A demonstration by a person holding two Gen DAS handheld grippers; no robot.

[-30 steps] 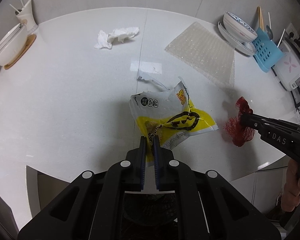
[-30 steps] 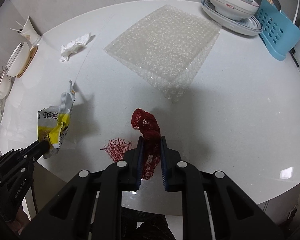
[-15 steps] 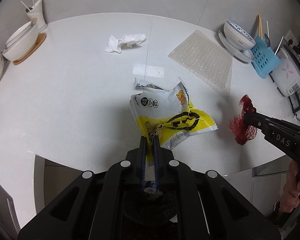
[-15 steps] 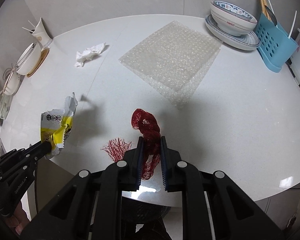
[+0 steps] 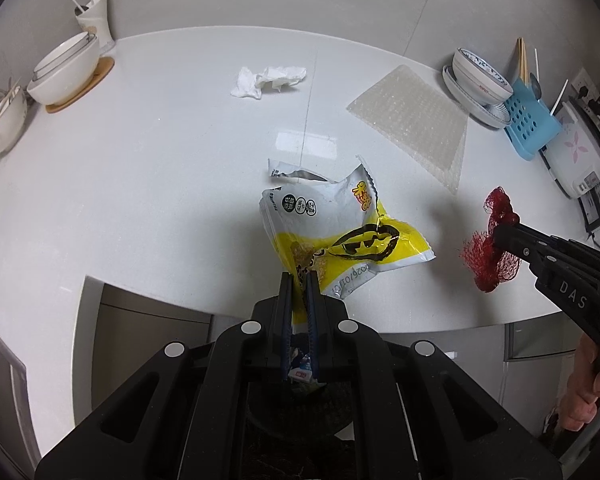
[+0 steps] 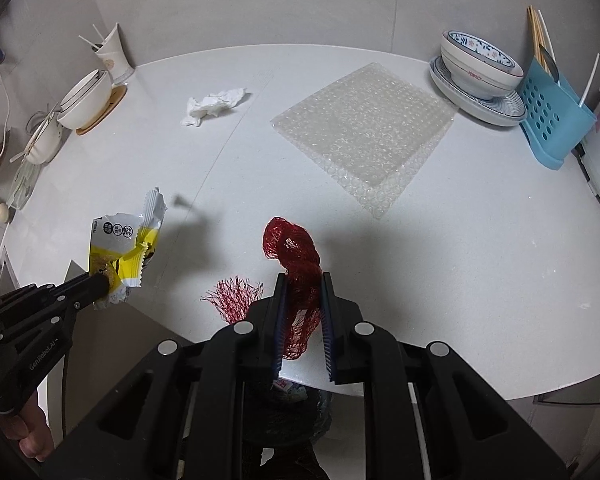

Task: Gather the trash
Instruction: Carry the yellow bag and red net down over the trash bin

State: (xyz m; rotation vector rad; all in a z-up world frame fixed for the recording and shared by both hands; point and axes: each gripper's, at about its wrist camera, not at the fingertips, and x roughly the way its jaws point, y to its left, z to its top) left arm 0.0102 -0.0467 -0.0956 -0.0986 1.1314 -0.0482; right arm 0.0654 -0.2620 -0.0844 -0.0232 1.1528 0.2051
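A torn yellow and white snack wrapper (image 5: 339, 232) hangs lifted above the white table's near edge, with my left gripper (image 5: 298, 280) shut on its lower corner. The same snack wrapper (image 6: 120, 252) shows at the left of the right wrist view, pinched by the left gripper (image 6: 100, 284). My right gripper (image 6: 303, 280) is shut on a red mesh net (image 6: 296, 264), which dangles off the surface; the red mesh net (image 5: 489, 244) and right gripper (image 5: 503, 236) also appear at the right of the left wrist view. Below the fingers sits a dark bin (image 5: 300, 396) with scraps inside.
A crumpled white tissue (image 5: 268, 80) and a bubble wrap sheet (image 5: 409, 120) lie on the table (image 5: 140, 160). White bowls (image 5: 66, 70) and a cup stand far left. A patterned bowl on plates (image 6: 479, 68), a blue utensil rack (image 6: 551, 116) and an appliance stand at the right.
Both grippers have risen and drawn back toward the table's near edge, carrying the wrapper and the net. The bin below has come into view.
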